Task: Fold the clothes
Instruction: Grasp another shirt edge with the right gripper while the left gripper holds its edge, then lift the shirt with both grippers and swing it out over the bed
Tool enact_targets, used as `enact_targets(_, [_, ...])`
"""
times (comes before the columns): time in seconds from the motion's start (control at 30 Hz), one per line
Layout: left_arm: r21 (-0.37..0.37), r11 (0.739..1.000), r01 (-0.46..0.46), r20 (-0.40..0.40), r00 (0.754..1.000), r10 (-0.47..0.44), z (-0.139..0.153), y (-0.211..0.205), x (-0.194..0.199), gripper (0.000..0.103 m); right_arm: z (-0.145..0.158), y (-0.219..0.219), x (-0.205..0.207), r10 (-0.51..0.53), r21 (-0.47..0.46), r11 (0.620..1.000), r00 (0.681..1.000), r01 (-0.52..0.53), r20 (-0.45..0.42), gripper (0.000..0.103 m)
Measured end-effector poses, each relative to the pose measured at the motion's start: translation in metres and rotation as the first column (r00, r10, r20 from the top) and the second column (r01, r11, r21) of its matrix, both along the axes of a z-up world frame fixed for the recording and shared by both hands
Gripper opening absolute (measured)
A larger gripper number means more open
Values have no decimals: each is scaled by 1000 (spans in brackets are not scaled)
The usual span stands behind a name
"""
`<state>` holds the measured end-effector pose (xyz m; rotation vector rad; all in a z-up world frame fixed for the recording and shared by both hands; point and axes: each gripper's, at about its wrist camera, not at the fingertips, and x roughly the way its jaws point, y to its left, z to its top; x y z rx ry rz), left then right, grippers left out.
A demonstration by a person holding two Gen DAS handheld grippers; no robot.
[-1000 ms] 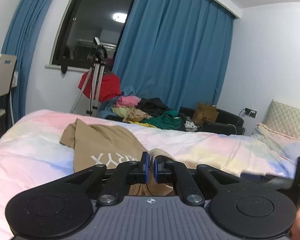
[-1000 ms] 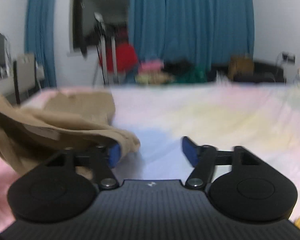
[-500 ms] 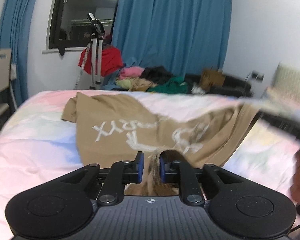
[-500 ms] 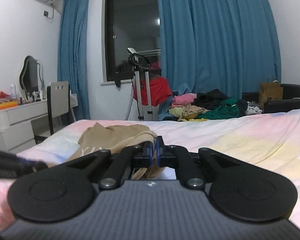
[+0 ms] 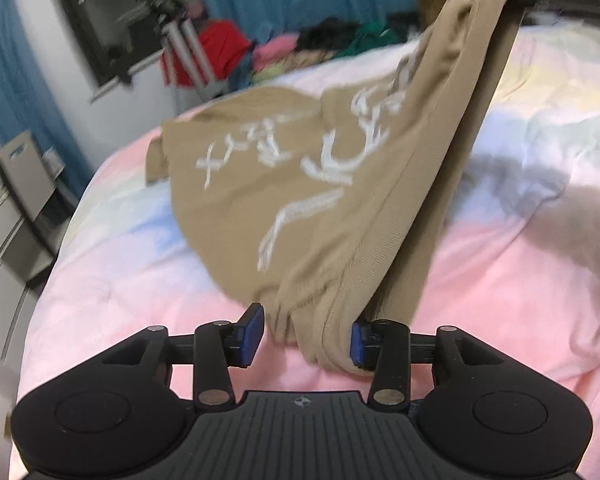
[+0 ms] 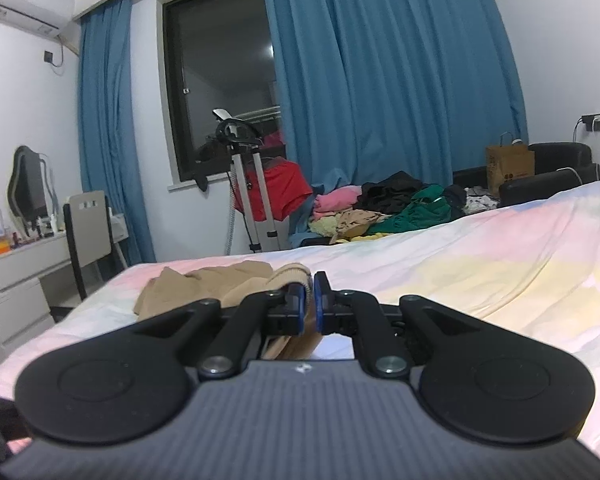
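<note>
Left wrist view: left claw (image 5: 305, 335) spread wide, released; the tan sweatshirt (image 5: 300, 184) hem sags between its 2 pads, brushing the right one. Its hem runs up-right toward the other claw, body trailing onto the bed (image 5: 520, 260).

Right wrist view: right claw (image 6: 308, 307) clenched on the hem, sweatshirt lying ahead-left.

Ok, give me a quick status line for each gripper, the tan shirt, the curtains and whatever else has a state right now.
Left gripper: open, tan hem lying between its blue pads.
Right gripper: shut on the shirt's hem.
Tan T-shirt with white lettering: unfolded, one edge lifted, far end resting on the bed.
Pastel bedsheet: spread out, lightly wrinkled.
Blue curtains: parted, dark window exposed.
Heap of coloured clothes: unfolded, piled behind the bed.
</note>
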<state>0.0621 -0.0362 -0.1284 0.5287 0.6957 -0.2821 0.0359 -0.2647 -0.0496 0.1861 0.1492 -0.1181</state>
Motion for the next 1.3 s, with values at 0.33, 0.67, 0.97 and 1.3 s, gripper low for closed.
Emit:
enact_targets(0.33, [-107,974,-202,63,976,209,18,28,14,60,-31,6,29,-39,-130,992,965,6,-259,46])
enact_targets(0.67, [-147,958,-248,40,966,256,28,40,21,60,-75,21,44,48,-150,976,834,-156,-550,45])
enact_targets(0.97, [-99,961,-258,88,960,267,22,33,18,60,-58,-5,18,-94,-66,995,938,77,-334,46])
enact_targets(1.3, [-418,865,-277,340,835,432,108,71,-20,61,12,16,-37,-149,22,989,988,148,37,46])
